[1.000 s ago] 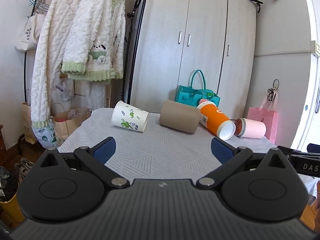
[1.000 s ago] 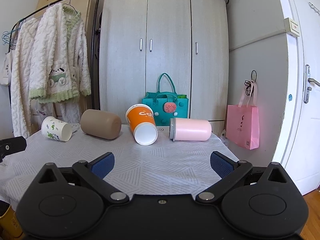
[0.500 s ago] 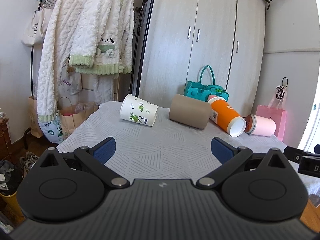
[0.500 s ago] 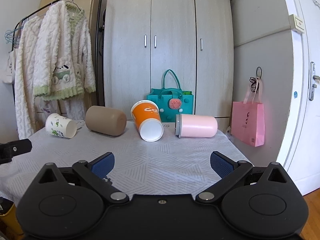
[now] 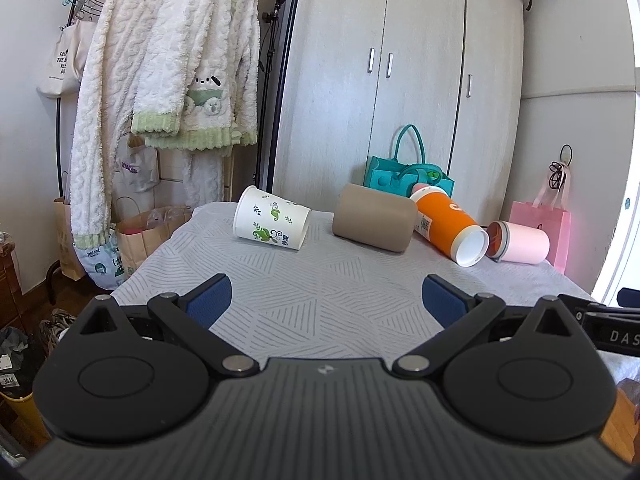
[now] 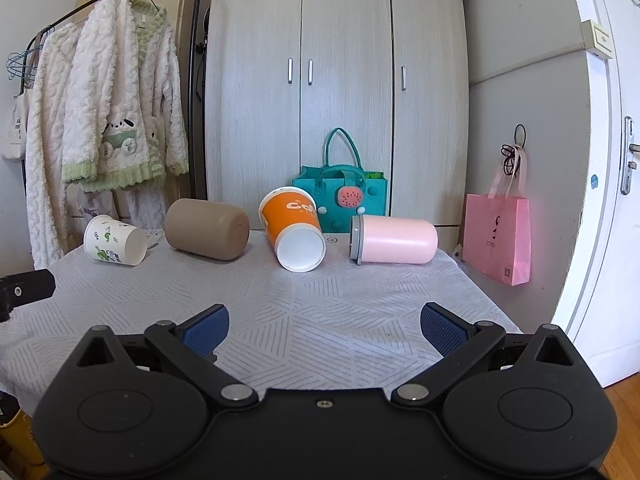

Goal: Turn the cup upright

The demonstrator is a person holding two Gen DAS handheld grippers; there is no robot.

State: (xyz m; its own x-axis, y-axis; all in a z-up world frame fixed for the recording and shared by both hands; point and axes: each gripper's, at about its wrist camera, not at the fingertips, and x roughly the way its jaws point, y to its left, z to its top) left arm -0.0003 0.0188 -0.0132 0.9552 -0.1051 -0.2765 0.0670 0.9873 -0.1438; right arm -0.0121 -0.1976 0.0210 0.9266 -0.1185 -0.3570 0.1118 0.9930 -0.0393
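Observation:
Several cups lie on their sides at the far edge of a table with a grey patterned cloth (image 5: 320,280). From left to right: a white paper cup with green leaves (image 5: 271,223) (image 6: 115,241), a tan cup (image 5: 374,223) (image 6: 207,223), an orange paper cup (image 5: 450,229) (image 6: 294,234), a pink cup with a grey rim (image 5: 520,242) (image 6: 394,240). My left gripper (image 5: 326,300) is open and empty over the near part of the table. My right gripper (image 6: 324,328) is open and empty, facing the orange cup from a distance.
A grey wardrobe (image 6: 336,80) stands behind the table with a teal bag (image 6: 340,196) at its foot. A clothes rack with white robes (image 5: 168,80) is at the left. A pink bag (image 6: 498,236) hangs at the right by a white door (image 6: 600,200).
Both grippers have moved forward a little toward the cups, which look larger now. The left view has turned slightly left. The cups have not moved.

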